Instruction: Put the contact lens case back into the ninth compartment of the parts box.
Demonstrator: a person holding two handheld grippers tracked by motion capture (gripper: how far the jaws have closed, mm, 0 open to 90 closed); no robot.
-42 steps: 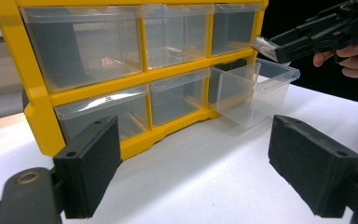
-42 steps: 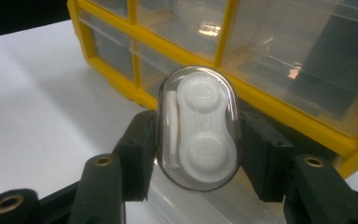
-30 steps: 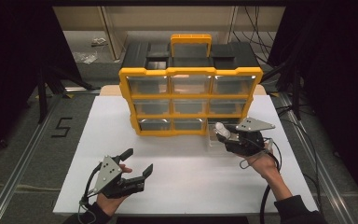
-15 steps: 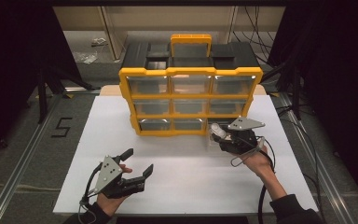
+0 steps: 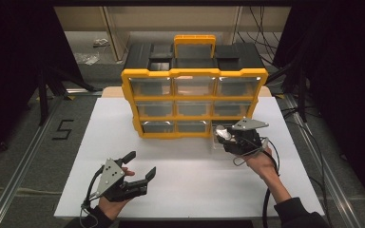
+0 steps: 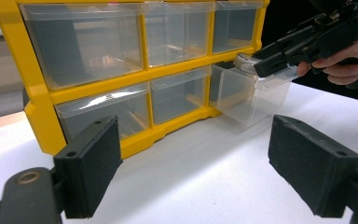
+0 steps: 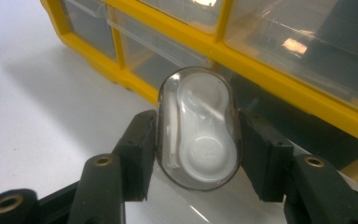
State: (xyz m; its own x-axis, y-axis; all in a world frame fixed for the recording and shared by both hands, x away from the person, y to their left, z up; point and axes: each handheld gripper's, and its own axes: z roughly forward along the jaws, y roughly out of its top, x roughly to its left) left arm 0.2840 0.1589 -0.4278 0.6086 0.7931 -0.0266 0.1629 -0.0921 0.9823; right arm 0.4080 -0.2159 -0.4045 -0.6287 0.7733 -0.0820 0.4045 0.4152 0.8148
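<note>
- Where the white table (image 5: 190,190) fills the middle of the high view, a yellow cabinet (image 5: 194,75) of clear drawers stands at its far centre, front facing the person.
- Lower-right drawer (image 6: 251,95) is pulled partway out, open top exposed; likely made ready to take something. Other drawers sit flush.
- Left gripper (image 5: 141,166), lower left of the high view, rests low over bare table, jaws spread wide, holding nothing; well apart from the cabinet, probably just waiting.
- Right gripper (image 5: 224,135), right of centre, hangs just over the pulled drawer, jaws clamped on the two sides of a case (image 7: 198,128).
- Case: small clear oval shell, white insert inside. Held flat above the drawer mouth, apparently so that it drops in; not yet released.
</note>
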